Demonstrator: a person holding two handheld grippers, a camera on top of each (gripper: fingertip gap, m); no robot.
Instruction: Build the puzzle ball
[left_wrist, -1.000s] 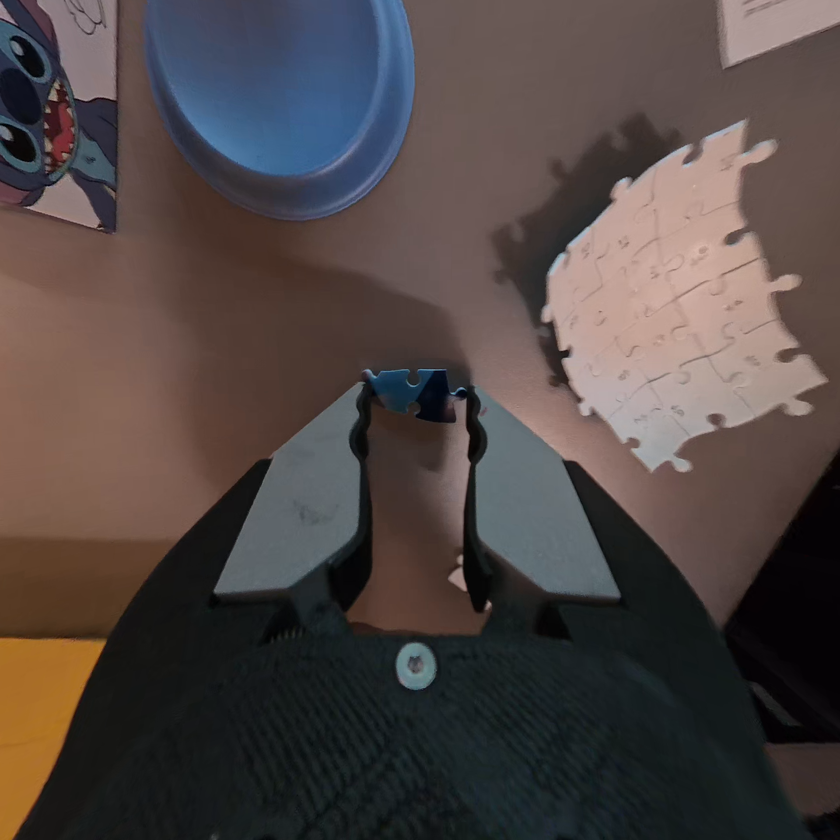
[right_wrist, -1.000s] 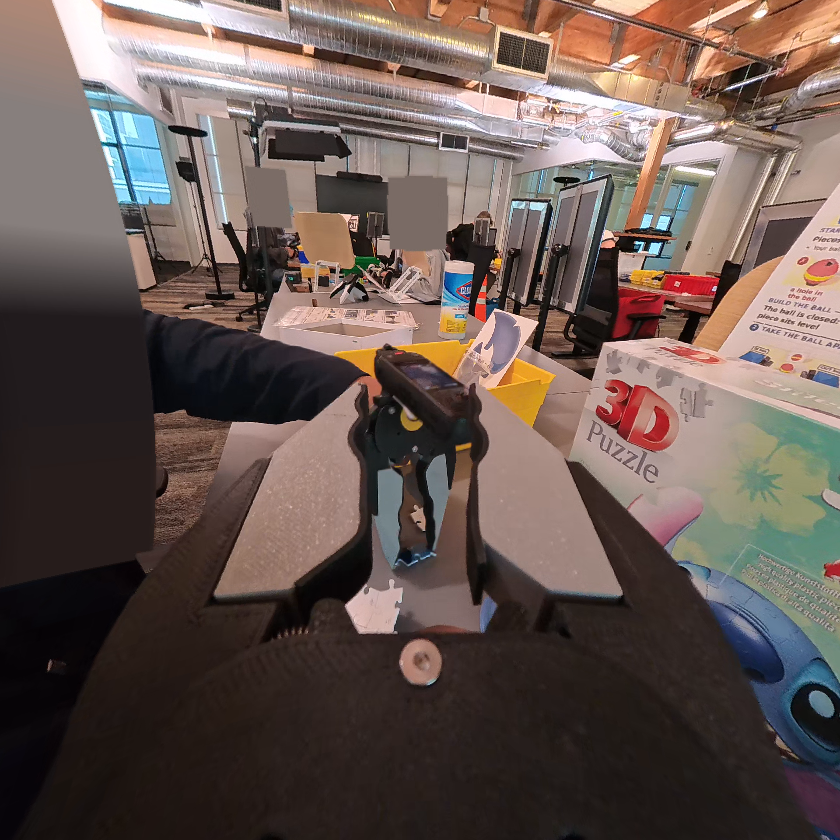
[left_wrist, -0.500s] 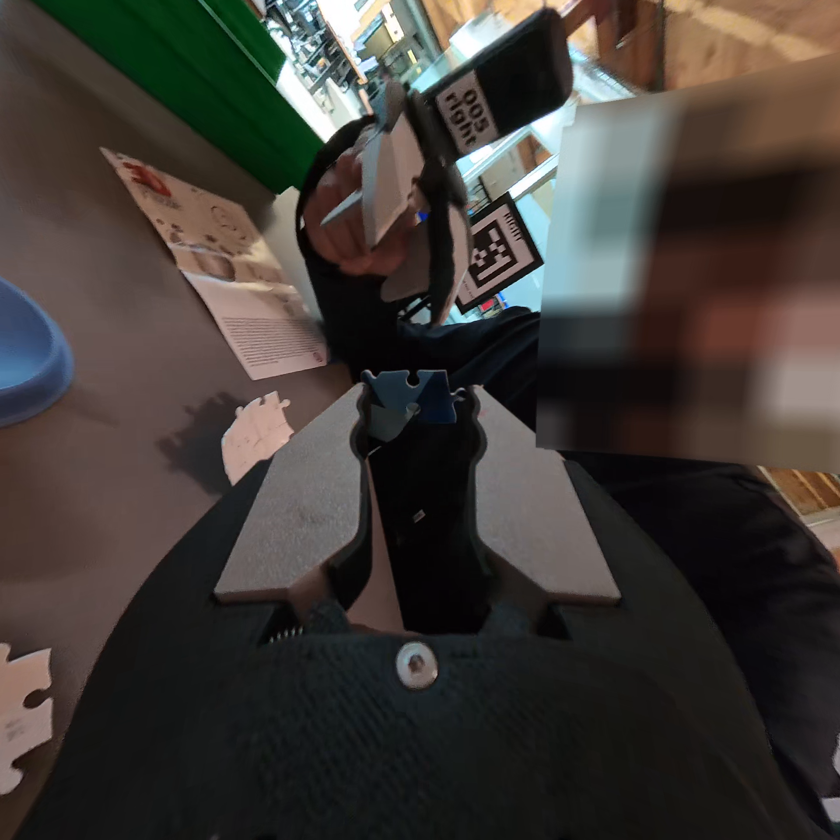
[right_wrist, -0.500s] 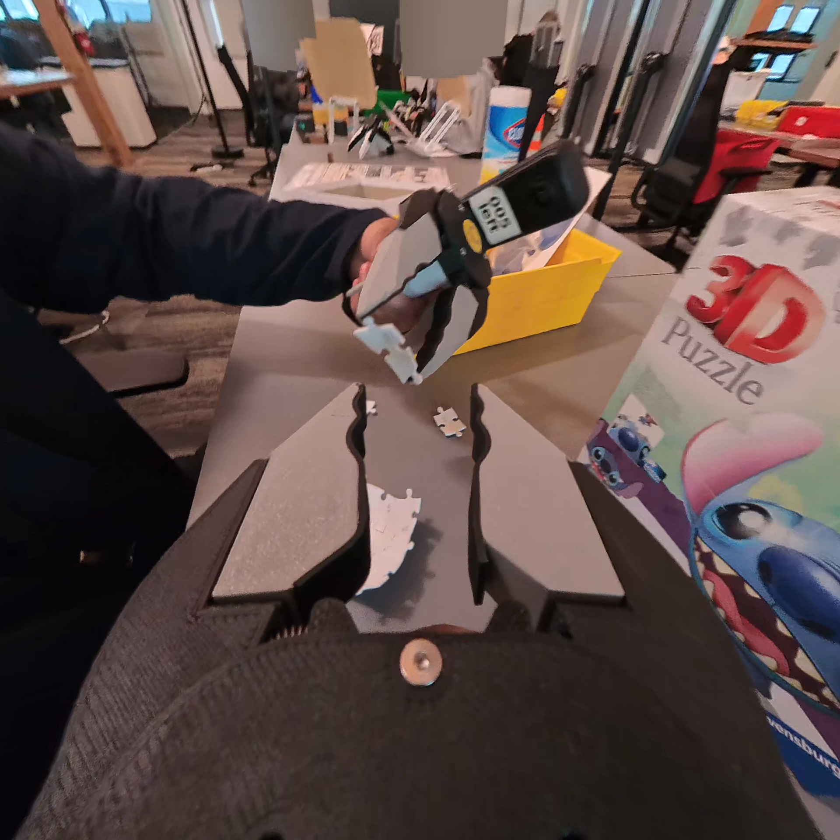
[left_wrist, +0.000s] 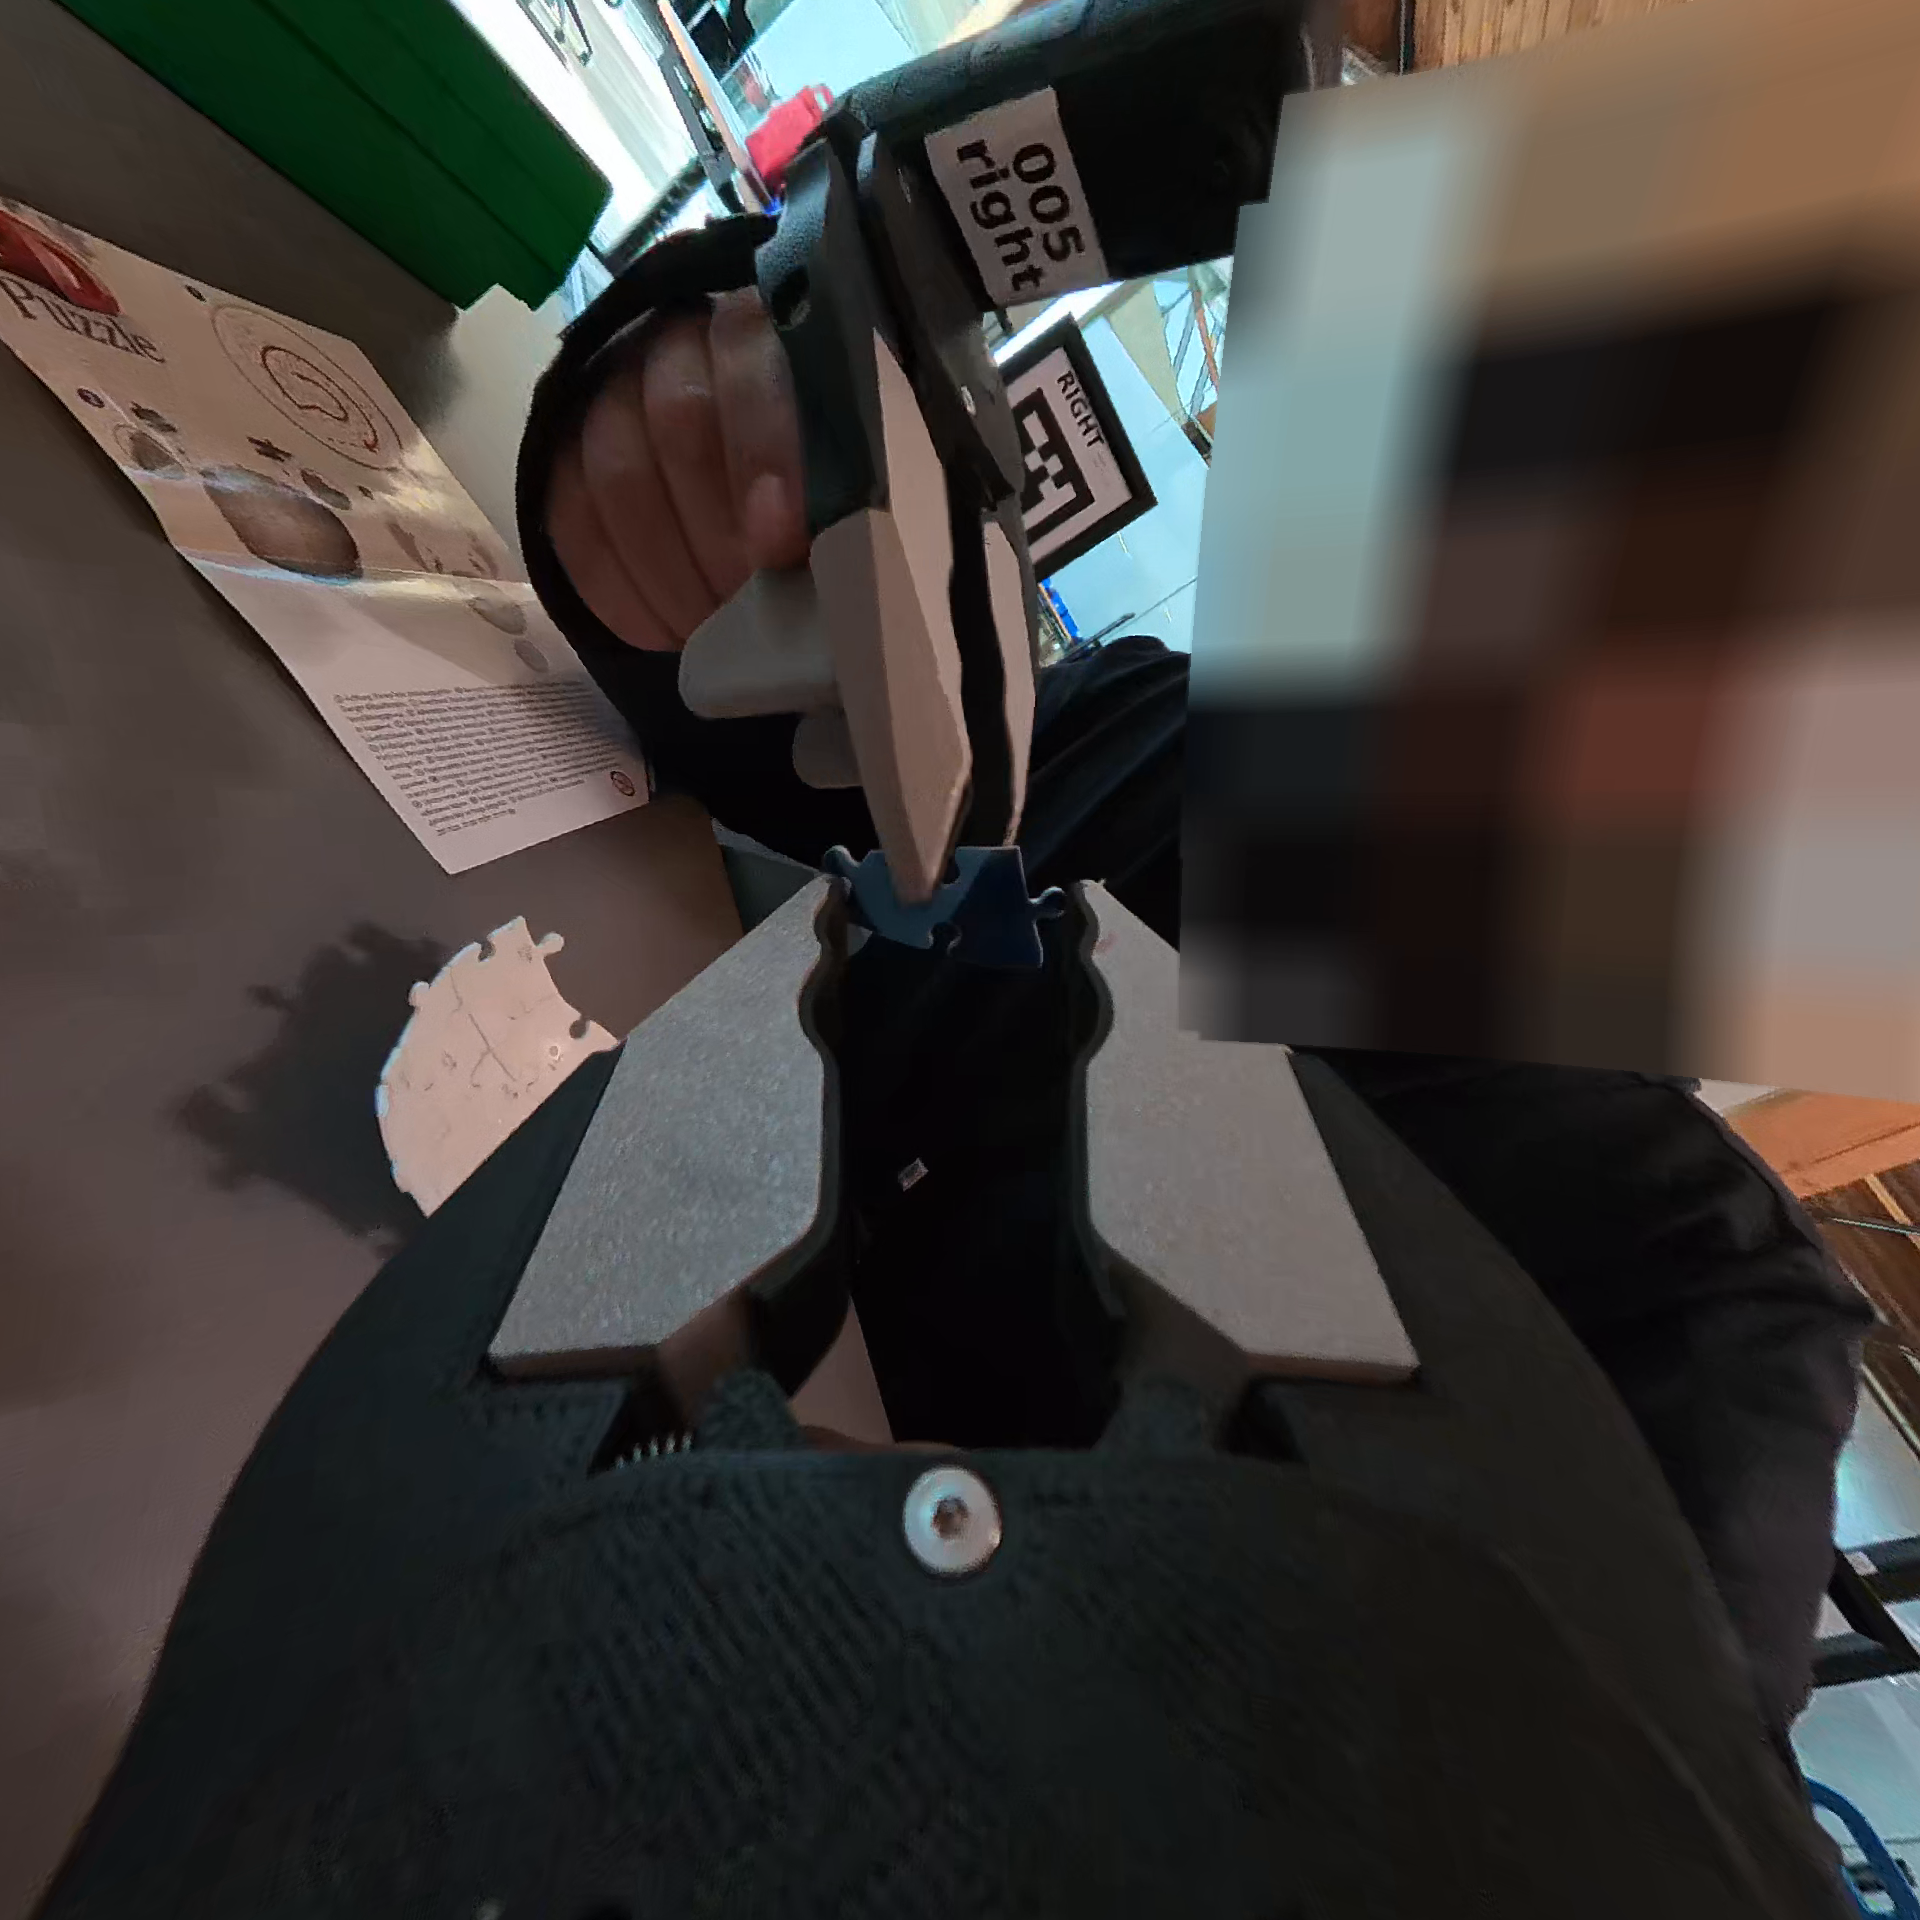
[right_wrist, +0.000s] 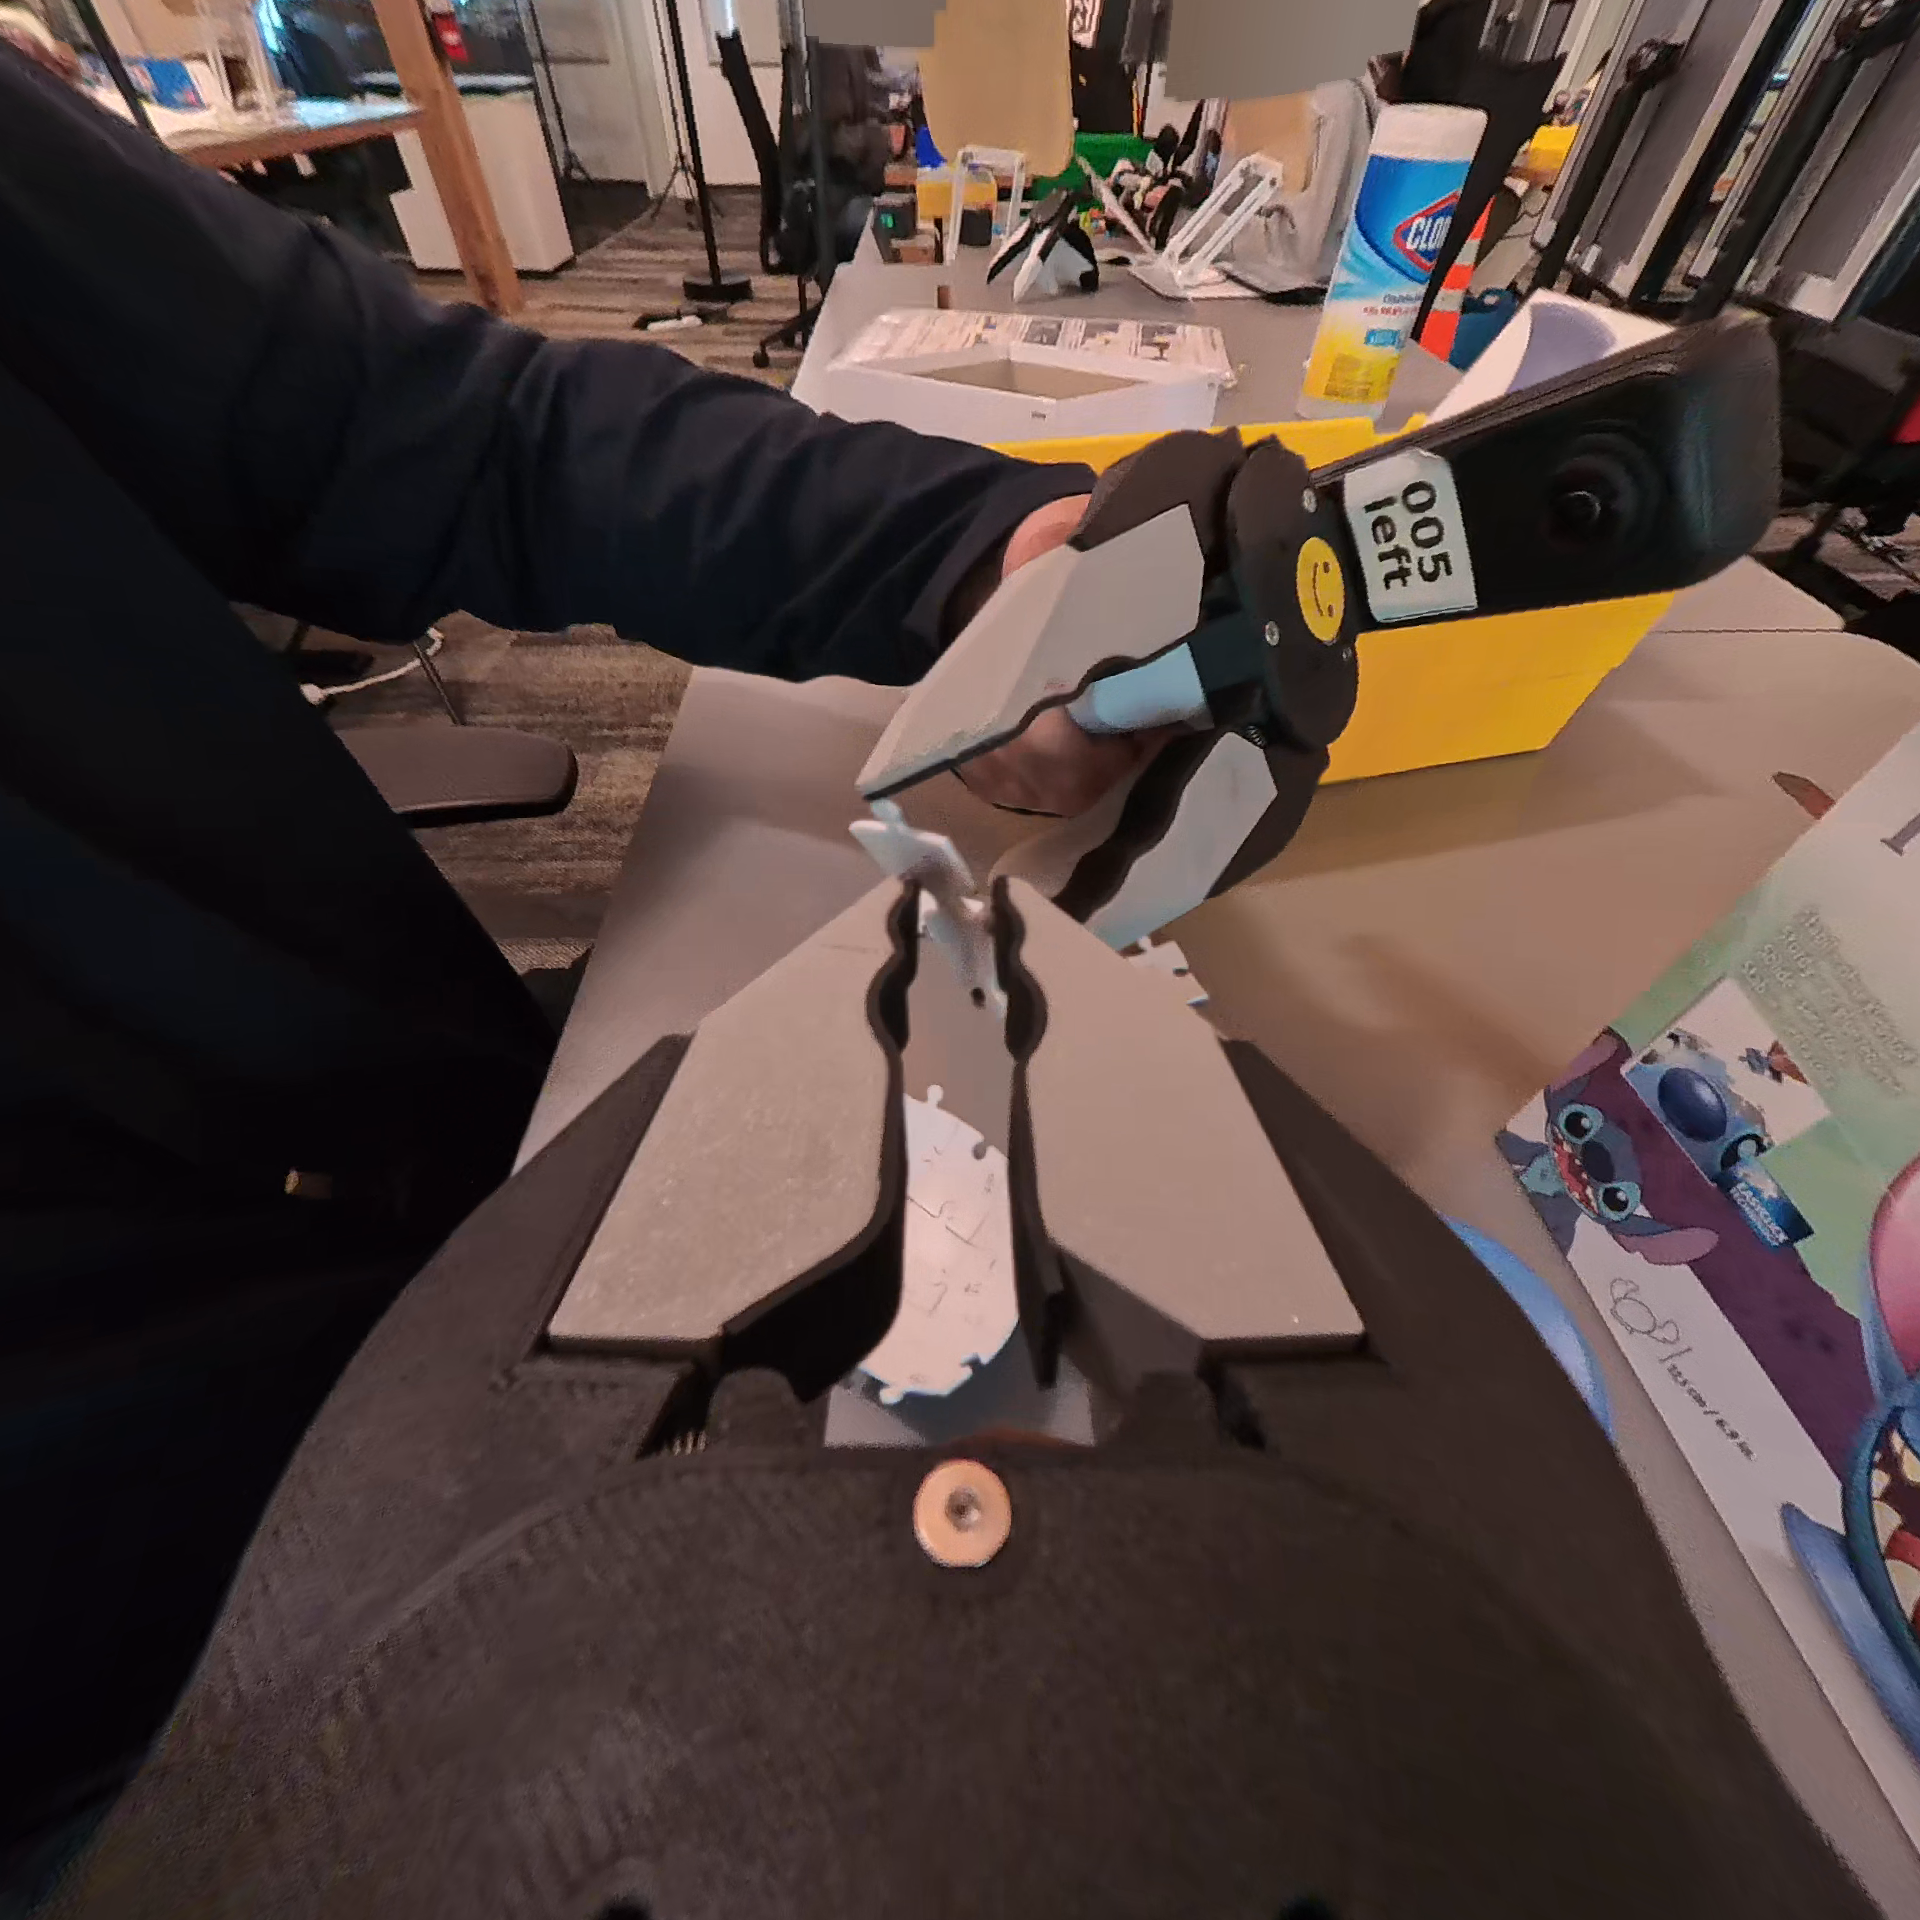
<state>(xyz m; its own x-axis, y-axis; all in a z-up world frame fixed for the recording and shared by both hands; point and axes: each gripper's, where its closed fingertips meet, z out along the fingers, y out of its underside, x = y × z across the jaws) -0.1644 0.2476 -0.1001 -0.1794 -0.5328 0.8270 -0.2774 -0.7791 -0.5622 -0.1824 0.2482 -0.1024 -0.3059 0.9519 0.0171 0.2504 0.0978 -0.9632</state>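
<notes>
In an open workshop crowded with desks and stands, a grey surface carries a yellow plastic bin, a printed instruction sheet and a colourful cardboard puzzle box. Above it I hold my two tools tip to tip. My left tool grips a small blue curved puzzle piece between its fingertips. My right tool has its fingers drawn close around the same piece, whose white back faces that camera; I cannot tell whether they are pinching it yet. This looks like a hand-over in mid-air, or a re-grip to turn the piece. On the surface below lies a curved white patch of joined pieces, printed side down: only a small part of the ball, by my reckoning. Most of the shell is not yet built, and this piece is not yet clicked in.
</notes>
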